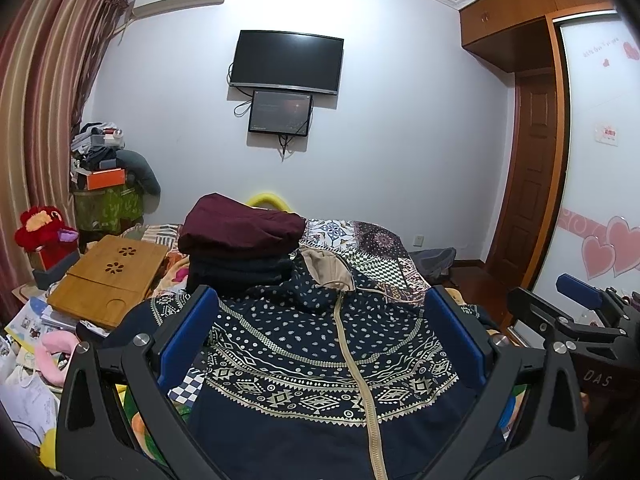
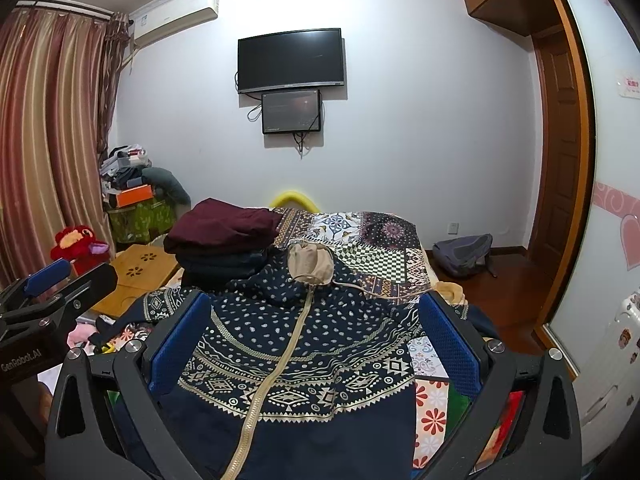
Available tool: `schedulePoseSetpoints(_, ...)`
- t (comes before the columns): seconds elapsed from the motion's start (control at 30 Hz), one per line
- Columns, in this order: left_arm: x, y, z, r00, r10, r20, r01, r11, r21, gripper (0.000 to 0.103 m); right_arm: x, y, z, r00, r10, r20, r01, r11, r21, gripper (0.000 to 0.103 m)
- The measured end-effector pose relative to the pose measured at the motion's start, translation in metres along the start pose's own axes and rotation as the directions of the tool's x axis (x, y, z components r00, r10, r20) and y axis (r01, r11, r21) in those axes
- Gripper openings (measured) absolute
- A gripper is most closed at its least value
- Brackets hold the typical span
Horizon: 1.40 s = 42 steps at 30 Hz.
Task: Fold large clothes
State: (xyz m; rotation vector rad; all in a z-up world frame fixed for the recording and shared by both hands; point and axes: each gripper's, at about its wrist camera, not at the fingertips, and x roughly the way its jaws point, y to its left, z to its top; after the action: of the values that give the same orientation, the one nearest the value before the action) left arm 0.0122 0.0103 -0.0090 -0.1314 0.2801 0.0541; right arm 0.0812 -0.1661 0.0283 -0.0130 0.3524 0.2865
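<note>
both grippers, left (image 1: 320, 320) and right (image 2: 316, 324), were spread wide over the hoodie (image 1: 320, 360), holding nothing. risk: drawstring (image 2: 380, 290) or zipper (image 1: 360, 380) snagging mid-fold.

A navy zip-up hoodie (image 1: 320, 344) with cream geometric patterning lies spread front-up on the bed, zipper closed.

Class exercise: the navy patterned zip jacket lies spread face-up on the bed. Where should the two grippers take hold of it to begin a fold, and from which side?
Probably grip the jacket at its outer side edges, one per gripper, coming in from the hem end nearest the cameras. It lies flat, zipper centred, hood pointing away, so the sides can fold toward the zipper. The left gripper and right gripper are both open above it.
</note>
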Motion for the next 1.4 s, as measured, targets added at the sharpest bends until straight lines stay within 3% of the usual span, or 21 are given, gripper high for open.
schedulePoseSetpoints(0.73, 0.019, 0.01, -0.001, 0.999, 0.015, -0.032, -0.016, 1.0, -0.024, 0.103, 0.021, -0.004, 0.0, 0.999, -0.005, -0.034, 0.005, 1.0, -0.01, 0.103)
schedulePoseSetpoints(1.23, 0.096, 0.06, 0.028, 0.995, 0.027, -0.096, -0.034, 0.997, -0.073, 0.103, 0.079, -0.029, 0.017, 0.996, -0.059, -0.062, 0.058, 0.998, -0.022, 0.103)
schedulePoseSetpoints(1.4, 0.143, 0.098, 0.03, 0.982, 0.097, -0.164, -0.117, 0.987, -0.113, 0.103, 0.112, -0.041, 0.02, 0.991, -0.065, -0.116, 0.065, 0.998, -0.003, 0.103)
